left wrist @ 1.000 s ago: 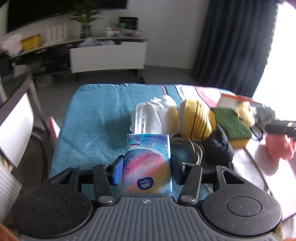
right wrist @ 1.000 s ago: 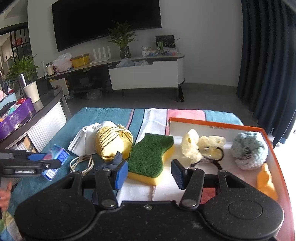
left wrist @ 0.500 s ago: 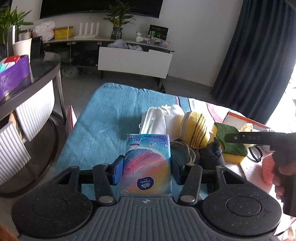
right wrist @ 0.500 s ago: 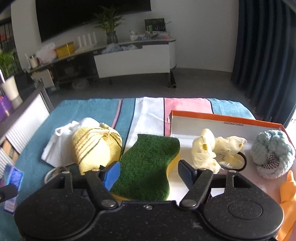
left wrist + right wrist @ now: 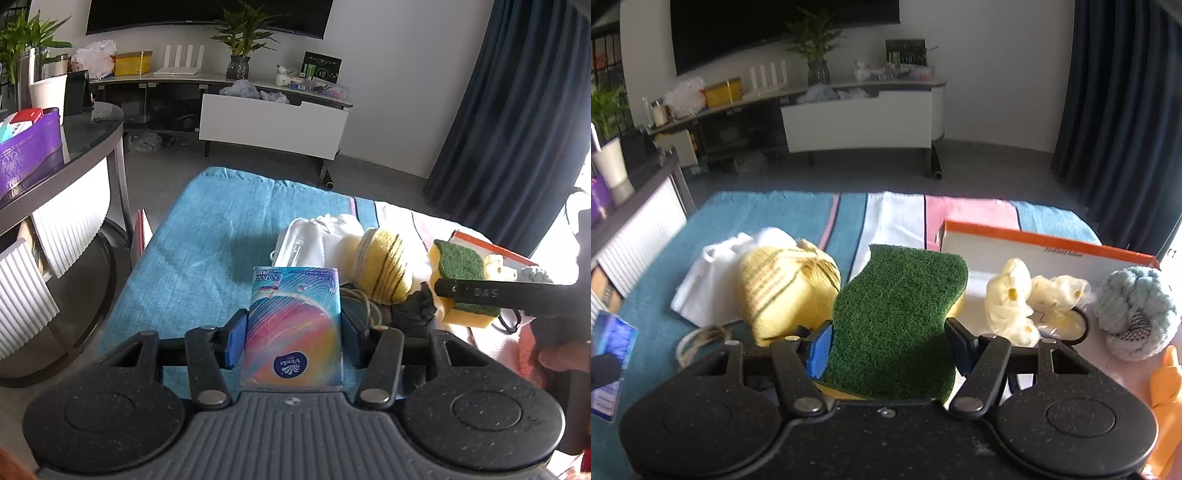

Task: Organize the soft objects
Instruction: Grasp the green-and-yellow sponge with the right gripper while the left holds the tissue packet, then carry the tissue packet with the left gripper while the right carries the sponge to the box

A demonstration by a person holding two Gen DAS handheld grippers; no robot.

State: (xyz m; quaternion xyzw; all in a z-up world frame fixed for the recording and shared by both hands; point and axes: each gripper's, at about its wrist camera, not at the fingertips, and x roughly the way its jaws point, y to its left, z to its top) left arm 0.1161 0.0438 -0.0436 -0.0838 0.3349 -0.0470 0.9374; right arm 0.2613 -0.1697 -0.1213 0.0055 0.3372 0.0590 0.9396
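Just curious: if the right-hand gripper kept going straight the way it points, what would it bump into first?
Probably nothing new: the green-topped sponge already sits between the right gripper's fingers. Past it lies striped cloth; depth is hard to judge.

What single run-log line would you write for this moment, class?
left tool: shut on tissue pack | right tool: jaws just closing, sponge between them, pads touching its sides | phase: grasping sponge
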